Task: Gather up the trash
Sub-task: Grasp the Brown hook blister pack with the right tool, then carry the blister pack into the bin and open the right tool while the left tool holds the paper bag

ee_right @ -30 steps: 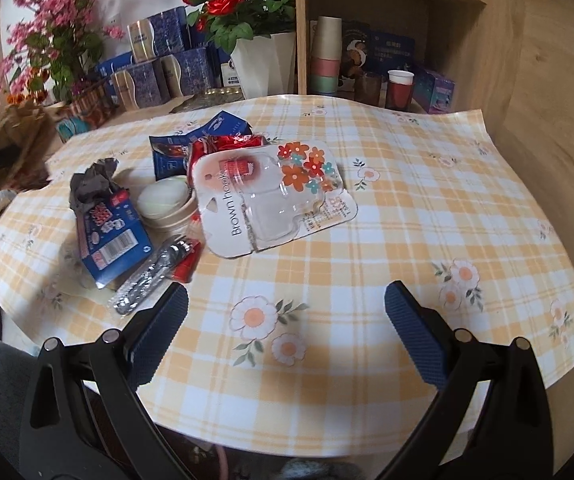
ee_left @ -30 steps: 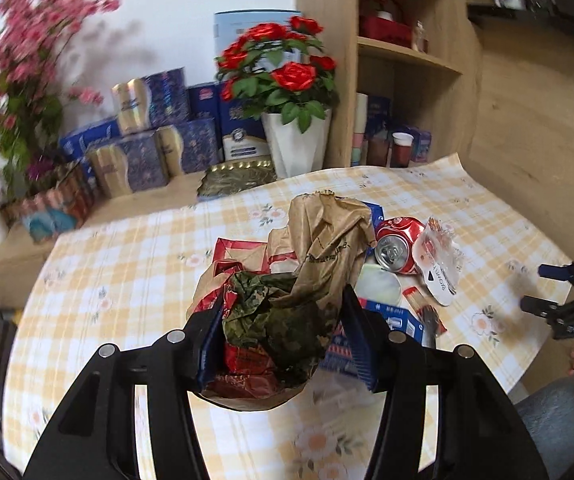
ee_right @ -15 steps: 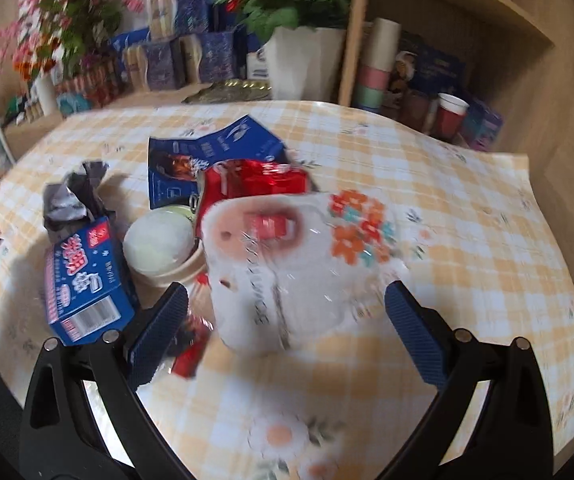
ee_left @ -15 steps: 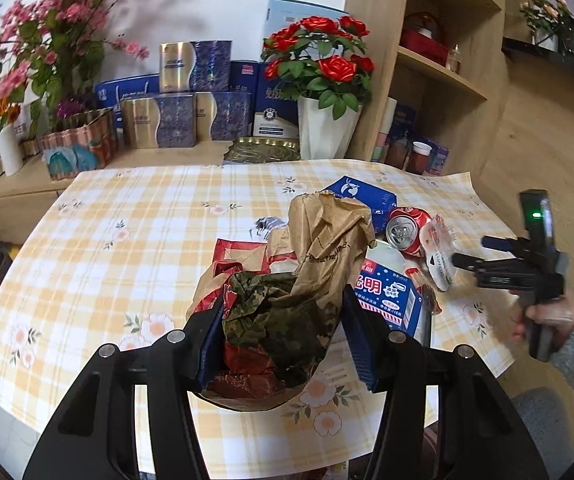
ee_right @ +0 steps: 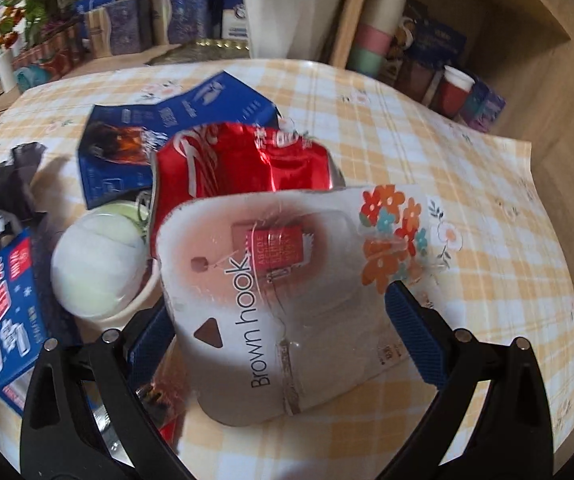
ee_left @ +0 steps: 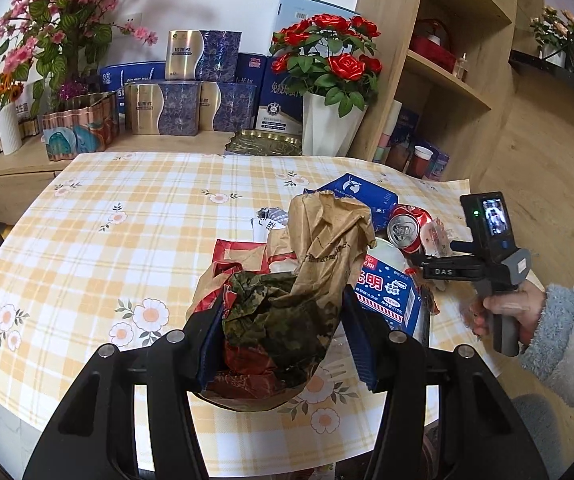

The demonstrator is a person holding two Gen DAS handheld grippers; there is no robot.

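Paper fills our left gripper (ee_left: 283,344) in the left wrist view: its jaws pinch a brown paper bag (ee_left: 319,256) stuffed with crumpled wrappers, held above the checked tablecloth (ee_left: 127,216). Beyond it the rest of the trash lies in one cluster on the table: one crushed red can (ee_left: 405,230), one blue carton with Chinese print (ee_left: 387,296) and one flattened blue box (ee_left: 361,194). Our right hand (ee_left: 507,308) holds its tool low over that cluster.

From the right wrist view, our right gripper (ee_right: 283,320) is spread wide, its blue pads on either side of one clear blister pack printed "Brown hook" (ee_right: 287,292). We cannot tell whether the pads touch it yet. The pack leans on the can (ee_right: 243,164); beside them sit one white lidded cup (ee_right: 99,264), the carton (ee_right: 7,308), the flattened box (ee_right: 175,120) and one grey crumpled wrapper (ee_right: 3,192).

We judge the pack the risky part. It is thin, slick and wide, so closing across it may buckle it or let it slip out, and the left pad may catch the cup or nudge the can. The bag is already full, so tilting it could spill wrappers.
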